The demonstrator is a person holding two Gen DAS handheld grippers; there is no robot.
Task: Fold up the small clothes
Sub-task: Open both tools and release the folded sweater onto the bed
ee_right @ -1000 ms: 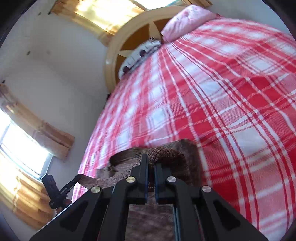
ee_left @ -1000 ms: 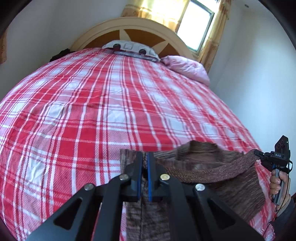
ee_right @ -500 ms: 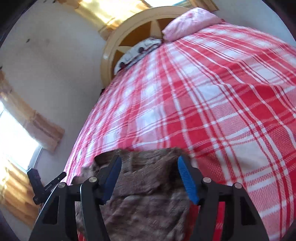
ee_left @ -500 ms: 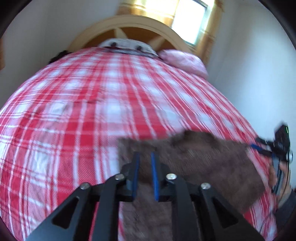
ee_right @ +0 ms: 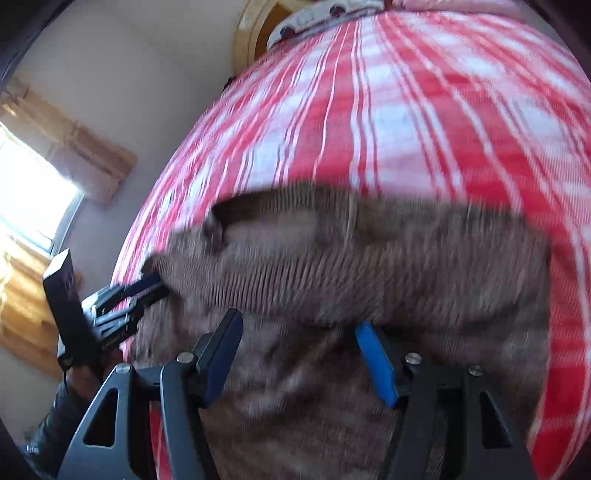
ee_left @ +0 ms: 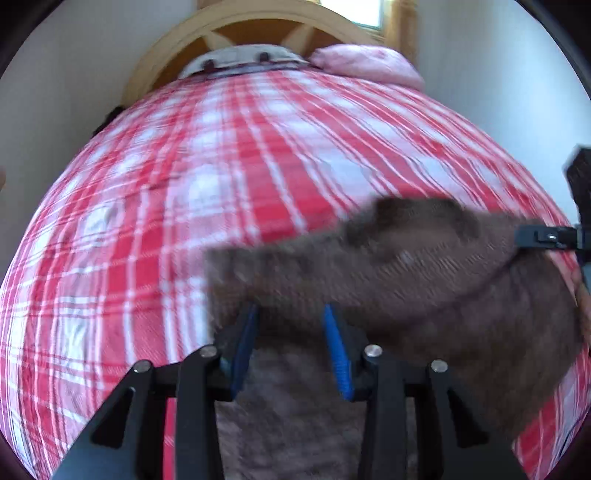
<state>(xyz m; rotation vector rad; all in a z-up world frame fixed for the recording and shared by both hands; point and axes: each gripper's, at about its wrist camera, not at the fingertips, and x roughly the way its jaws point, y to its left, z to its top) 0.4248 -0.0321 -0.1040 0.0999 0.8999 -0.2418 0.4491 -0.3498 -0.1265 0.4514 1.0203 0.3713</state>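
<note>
A small brown knit sweater (ee_left: 406, 280) lies on the red and white plaid bed cover (ee_left: 221, 166), its neck opening toward the headboard. It also shows in the right wrist view (ee_right: 369, 266). My left gripper (ee_left: 291, 347) is open, its blue pads just above the sweater's left edge, holding nothing. My right gripper (ee_right: 299, 354) is open over the sweater's right part, empty. In the left wrist view the right gripper shows at the sweater's far right (ee_left: 546, 236); in the right wrist view the left gripper shows at its left corner (ee_right: 125, 299). Both views are blurred.
A wooden headboard (ee_left: 258, 26) with a grey-white pillow (ee_left: 240, 59) and a pink pillow (ee_left: 369, 62) stands at the far end. White walls flank the bed. A curtained window (ee_right: 33, 184) is at the left in the right wrist view.
Both grippers were shut on the sweater's shoulders one second ago. They have opened and let it drop flat on the bed, and both have moved closer over it.
</note>
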